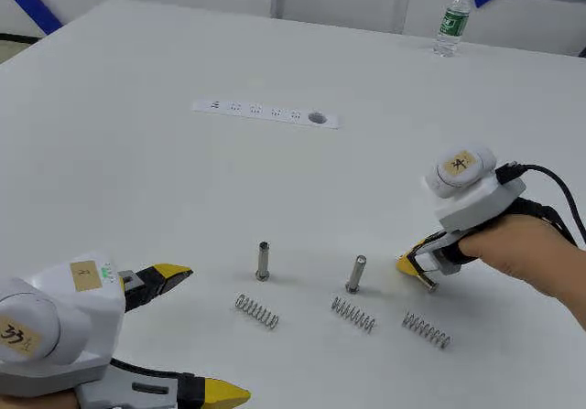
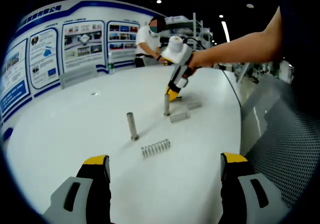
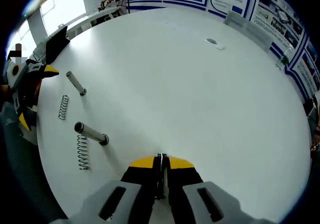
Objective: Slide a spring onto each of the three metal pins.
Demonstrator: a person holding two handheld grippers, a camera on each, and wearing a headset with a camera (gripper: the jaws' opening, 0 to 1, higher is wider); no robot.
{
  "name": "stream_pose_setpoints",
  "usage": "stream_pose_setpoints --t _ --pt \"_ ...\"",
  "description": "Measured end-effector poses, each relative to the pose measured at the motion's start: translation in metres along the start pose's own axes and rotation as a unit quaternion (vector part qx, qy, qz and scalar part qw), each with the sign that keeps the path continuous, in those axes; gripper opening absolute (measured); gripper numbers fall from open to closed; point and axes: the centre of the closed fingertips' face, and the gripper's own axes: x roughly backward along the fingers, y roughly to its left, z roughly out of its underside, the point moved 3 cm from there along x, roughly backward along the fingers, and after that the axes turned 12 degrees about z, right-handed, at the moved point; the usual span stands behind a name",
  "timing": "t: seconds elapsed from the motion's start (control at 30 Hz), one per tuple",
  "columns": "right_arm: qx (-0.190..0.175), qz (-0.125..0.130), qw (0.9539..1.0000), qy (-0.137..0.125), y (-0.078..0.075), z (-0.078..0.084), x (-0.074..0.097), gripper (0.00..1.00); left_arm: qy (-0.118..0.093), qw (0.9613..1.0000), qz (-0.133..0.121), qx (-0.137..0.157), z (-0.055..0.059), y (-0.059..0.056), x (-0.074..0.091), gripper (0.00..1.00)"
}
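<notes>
- Head view: the left tongs (image 1: 201, 331) were spread by the counter's (image 1: 137, 171) near edge. The right tongs (image 1: 414, 264) pinched the third pin (image 1: 428, 283). The two pins (image 1: 263, 261) stood upright, with the three springs (image 1: 256, 311) lying just nearer.
- Left gripper view: its tongs gaped toward the nearest spring (image 2: 156, 147).
- Right gripper view: its tongs were pressed together on the pin.

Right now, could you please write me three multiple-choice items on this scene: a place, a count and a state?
1. How many springs lie on the table? A one; B two; C three.
2. Where is the bottle? A beside the springs; B at the table's far side; C at the near edge.
3. The left gripper is: A open; B shut on a spring; C shut on the bottle.
Key: C, three lie in a row; B, it stands near the far edge; A, its jaws stand wide apart, empty.
</notes>
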Motion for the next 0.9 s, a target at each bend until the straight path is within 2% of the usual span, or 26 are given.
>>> stream_pose_setpoints --t 0.2,0.5,0.63,0.9 --pt "0.015 0.016 0.9997 0.007 -0.003 0.001 -0.003 0.09 -0.002 1.0000 -0.002 0.001 0.000 0.000 0.001 0.93" --pt "-0.033 0.023 0.9992 -0.009 -0.008 0.004 -0.003 0.08 -0.002 1.0000 0.001 -0.006 -0.005 0.000 -0.001 0.93" --pt "-0.037 0.022 0.9990 -0.015 -0.003 0.009 0.005 0.09 -0.003 0.9999 0.001 -0.010 -0.008 0.001 0.000 0.92" --pt "-0.044 0.029 0.9973 -0.051 -0.004 0.000 0.032 0.09 -0.002 0.9999 0.002 -0.014 -0.009 -0.001 0.000 0.92"
